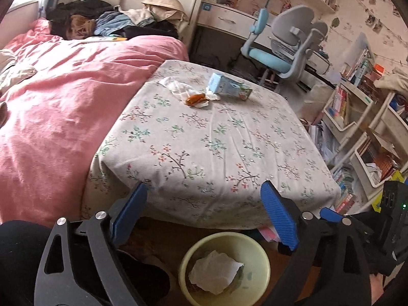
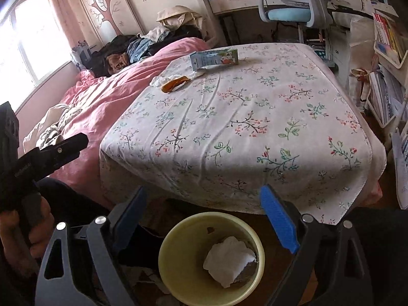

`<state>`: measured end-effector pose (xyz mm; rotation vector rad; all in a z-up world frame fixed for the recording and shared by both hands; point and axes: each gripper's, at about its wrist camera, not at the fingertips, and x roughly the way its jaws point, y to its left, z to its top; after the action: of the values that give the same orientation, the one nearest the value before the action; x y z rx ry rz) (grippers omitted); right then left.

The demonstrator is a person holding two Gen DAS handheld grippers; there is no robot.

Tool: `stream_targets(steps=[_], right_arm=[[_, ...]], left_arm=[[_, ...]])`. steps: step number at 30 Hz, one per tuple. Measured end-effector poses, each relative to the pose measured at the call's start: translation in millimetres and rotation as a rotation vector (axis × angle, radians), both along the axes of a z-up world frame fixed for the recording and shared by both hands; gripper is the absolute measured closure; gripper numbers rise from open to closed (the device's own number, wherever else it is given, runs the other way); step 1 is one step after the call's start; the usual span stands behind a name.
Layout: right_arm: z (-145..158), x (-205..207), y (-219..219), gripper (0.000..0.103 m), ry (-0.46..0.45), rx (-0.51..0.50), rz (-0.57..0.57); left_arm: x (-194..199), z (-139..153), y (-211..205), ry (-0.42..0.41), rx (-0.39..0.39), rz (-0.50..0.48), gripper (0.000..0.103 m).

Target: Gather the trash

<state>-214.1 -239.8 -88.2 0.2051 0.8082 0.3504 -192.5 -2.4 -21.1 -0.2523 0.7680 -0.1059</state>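
Beside a pink bed [image 1: 51, 107], floral-clothed table [image 1: 204, 140] in cluttered bedroom.

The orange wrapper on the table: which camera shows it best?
The right wrist view: the orange wrapper appears larger there, clear of the tissues beside it. The left wrist view shows it smaller and farther off, half tucked among those tissues.

Left hand-held gripper [image 1: 204, 214], right hand-held gripper [image 2: 204, 216]: jaws wide, empty.
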Motion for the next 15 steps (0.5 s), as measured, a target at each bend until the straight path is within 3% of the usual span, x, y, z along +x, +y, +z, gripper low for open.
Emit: stream_targets(steps=[15], right_arm=[[-1.3, -4.2, 7.3, 0.015, -0.003, -0.028, 0.007]], left_arm=[[-0.9, -4.1, 4.6, -0.001, 0.017, 0.040, 0.014]])
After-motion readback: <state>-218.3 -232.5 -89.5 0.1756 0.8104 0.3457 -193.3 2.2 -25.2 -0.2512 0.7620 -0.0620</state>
